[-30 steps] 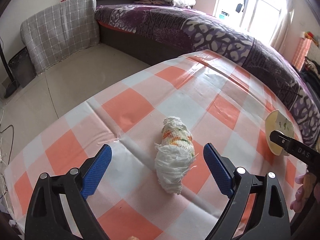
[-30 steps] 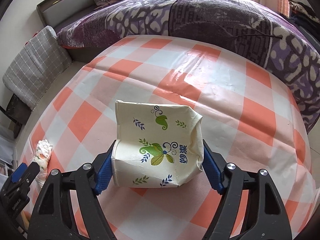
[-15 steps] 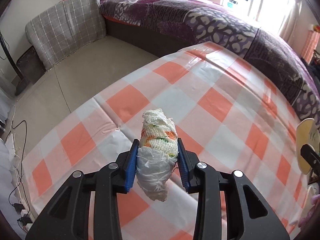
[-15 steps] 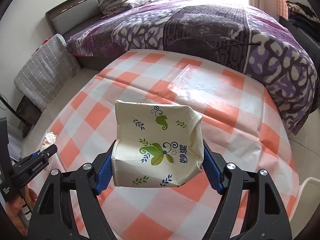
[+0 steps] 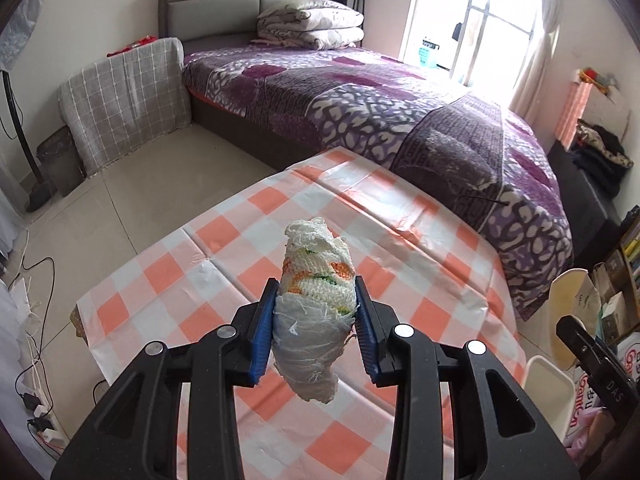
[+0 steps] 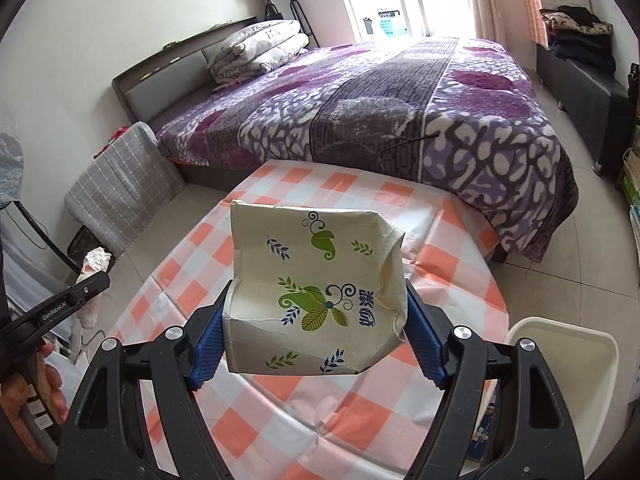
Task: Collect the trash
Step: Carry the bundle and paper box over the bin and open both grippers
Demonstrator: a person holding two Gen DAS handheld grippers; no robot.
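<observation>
My left gripper (image 5: 316, 326) is shut on a wad of white crumpled tissue (image 5: 314, 300) with orange and green marks, held well above the orange-and-white checked table (image 5: 240, 240). My right gripper (image 6: 312, 330) is shut on a crushed cream paper cup (image 6: 312, 300) printed with green leaves, also held high over the table (image 6: 320, 412). In the right wrist view the left gripper (image 6: 82, 292) and its tissue (image 6: 94, 262) show at the left edge. In the left wrist view the right gripper (image 5: 592, 354) and the cup (image 5: 574, 316) show at the right edge.
A white bin (image 6: 560, 360) stands beside the table's right side; its rim also shows in the left wrist view (image 5: 548, 384). A purple-covered bed (image 5: 380, 108) lies beyond the table. A grey checked cloth (image 5: 124, 100) covers furniture at the left. Cables (image 5: 32, 360) lie on the floor.
My left gripper closed on the tissue wad and lifted it off the table. Both grippers rose high above the table, the right one still holding the cup.
</observation>
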